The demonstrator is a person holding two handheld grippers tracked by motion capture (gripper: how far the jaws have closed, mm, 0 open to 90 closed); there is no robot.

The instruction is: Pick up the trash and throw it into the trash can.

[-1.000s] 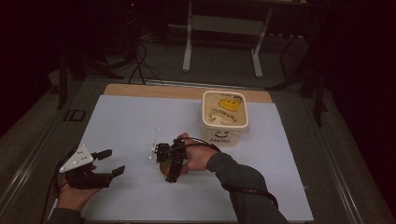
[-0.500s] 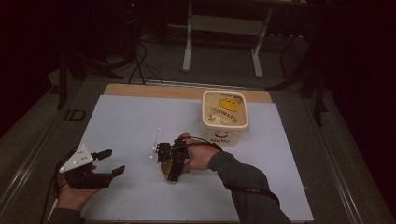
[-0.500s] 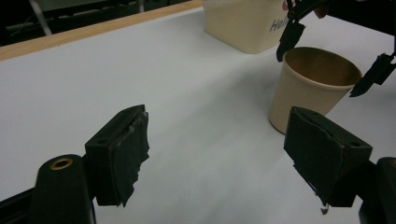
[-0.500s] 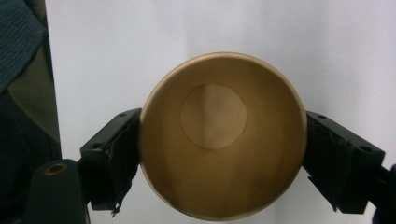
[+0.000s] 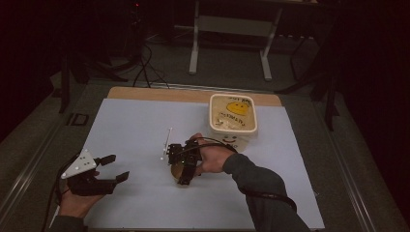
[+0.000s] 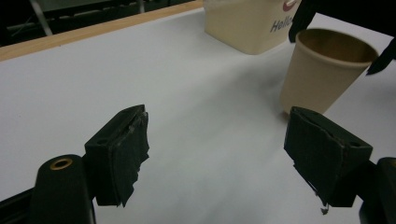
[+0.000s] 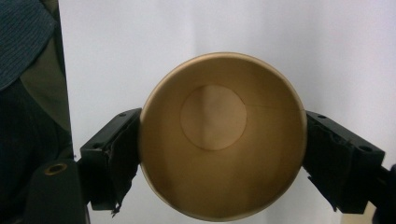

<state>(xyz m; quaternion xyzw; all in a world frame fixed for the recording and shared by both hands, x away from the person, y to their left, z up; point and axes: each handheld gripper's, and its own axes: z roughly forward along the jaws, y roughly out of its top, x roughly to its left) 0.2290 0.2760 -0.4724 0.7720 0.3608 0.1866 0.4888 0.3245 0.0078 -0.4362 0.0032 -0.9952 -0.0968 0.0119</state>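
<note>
Tan paper cup [image 7: 222,135] standing upright on the white sheet-covered table [image 5: 135,130], near its middle, mouth open and empty inside, as seen from straight above in the right gripper view. Right gripper [image 5: 183,164] poised over the cup with its black padded jaws set on either side of the rim – the left pad touching or almost touching the rim, the right pad just beside it; whether squeezed tight, cannot tell, but clearly straddling the cup rather than spread free. Left gripper [image 5: 112,168] held low at the near left of the table, well apart from the cup, jaws spread wide with only bare white surface between them. Cream rectangular plastic tub with a yellow smiley-face lid [image 5: 233,116] sitting farther back, just beyond the cup – in the left gripper view, cup [image 6: 322,70] and tub [image 6: 247,23] both up at the right.
</note>
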